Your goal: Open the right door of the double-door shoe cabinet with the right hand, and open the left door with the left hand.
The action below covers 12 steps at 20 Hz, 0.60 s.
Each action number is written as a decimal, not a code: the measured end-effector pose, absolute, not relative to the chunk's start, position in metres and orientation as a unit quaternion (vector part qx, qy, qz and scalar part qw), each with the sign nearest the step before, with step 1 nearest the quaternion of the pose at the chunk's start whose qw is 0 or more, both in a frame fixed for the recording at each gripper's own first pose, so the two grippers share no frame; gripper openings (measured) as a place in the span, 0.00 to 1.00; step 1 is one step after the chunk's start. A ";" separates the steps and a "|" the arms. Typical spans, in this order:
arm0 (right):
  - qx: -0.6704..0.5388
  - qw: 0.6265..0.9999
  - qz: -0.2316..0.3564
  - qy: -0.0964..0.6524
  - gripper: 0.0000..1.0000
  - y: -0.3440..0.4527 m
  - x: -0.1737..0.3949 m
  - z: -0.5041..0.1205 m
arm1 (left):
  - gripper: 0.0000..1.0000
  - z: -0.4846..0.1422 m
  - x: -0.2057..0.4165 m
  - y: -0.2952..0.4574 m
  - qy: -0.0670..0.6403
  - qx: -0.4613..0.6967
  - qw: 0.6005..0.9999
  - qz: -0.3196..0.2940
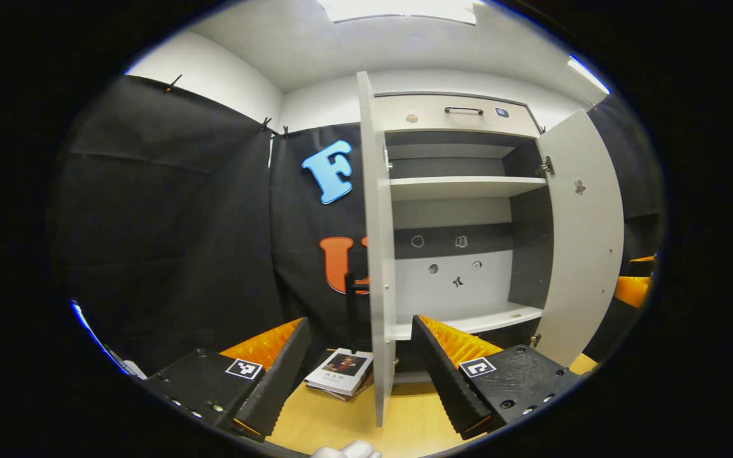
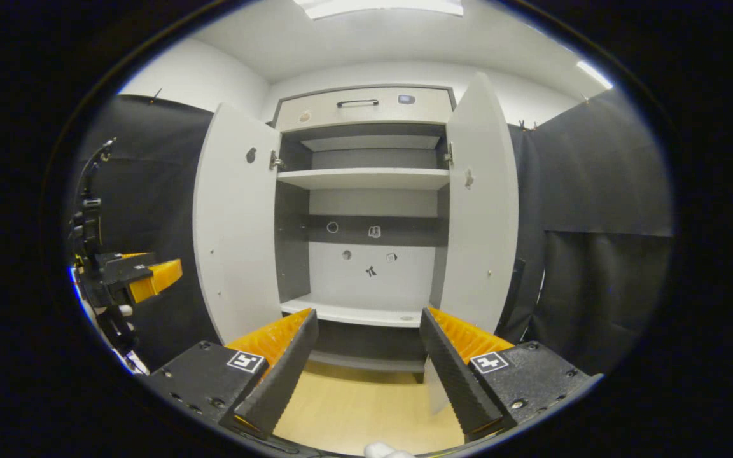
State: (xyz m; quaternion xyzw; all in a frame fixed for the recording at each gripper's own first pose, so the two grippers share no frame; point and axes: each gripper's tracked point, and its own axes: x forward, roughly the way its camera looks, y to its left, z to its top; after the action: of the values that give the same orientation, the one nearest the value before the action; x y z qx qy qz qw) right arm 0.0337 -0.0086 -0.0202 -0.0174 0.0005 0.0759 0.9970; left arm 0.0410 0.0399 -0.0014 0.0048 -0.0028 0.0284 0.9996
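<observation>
Standing: your shoe cabinet (image 2: 366,210) rises in a booth hung with black cloth, white ceiling and strip lights above, pale wooden floor (image 2: 354,407) below.
Doors: both hang open; in the right gripper view the left door (image 2: 233,222) swings out to one side and the right door (image 2: 481,210) to the other.
Inside: you see a white upper shelf (image 2: 366,178), a white bottom shelf (image 2: 354,313) and a grey back panel with small holes.
Top: a drawer front (image 2: 366,105) with a dark handle sits above the doors.
Floor item: a thin book (image 1: 341,372) lies flat beside the foot of the left door's edge (image 1: 379,254) in the left gripper view.
Left claw (image 1: 363,375): you hold it low and level, fingers spread apart, gripping nothing; the left door's edge stands between them, touching neither.
Right claw (image 2: 366,366): you aim it squarely at the open cabinet, fingers apart and empty, near the foot of the right door.
Far left of the right gripper view: your other claw appears, well apart from the cabinet.
</observation>
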 end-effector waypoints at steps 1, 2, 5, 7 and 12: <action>-0.016 0.997 0.070 -0.003 1.00 -0.013 0.034 -0.019 | 0.96 0.005 0.038 0.030 -0.013 0.013 1.000 0.024; -0.012 0.998 0.062 -0.007 1.00 -0.019 0.034 -0.017 | 0.96 0.009 0.036 0.022 -0.019 0.019 0.999 0.017; -0.005 0.999 0.045 -0.004 1.00 -0.033 0.037 -0.020 | 0.96 0.006 0.031 -0.017 -0.019 0.019 0.999 -0.021; -0.005 0.999 0.033 -0.001 1.00 -0.044 0.038 -0.022 | 0.96 0.004 0.031 -0.038 -0.014 0.018 0.999 -0.042; 0.002 1.000 0.002 0.000 1.00 -0.071 0.043 -0.024 | 0.96 -0.002 0.030 -0.056 -0.003 0.008 0.999 -0.053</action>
State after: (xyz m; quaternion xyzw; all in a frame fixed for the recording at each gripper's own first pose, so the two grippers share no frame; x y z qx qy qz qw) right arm 0.0431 -0.0710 -0.0239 0.0023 0.0001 0.0019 1.0000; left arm 0.0301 -0.0561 -0.0025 0.0082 -0.0034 -0.0533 0.9985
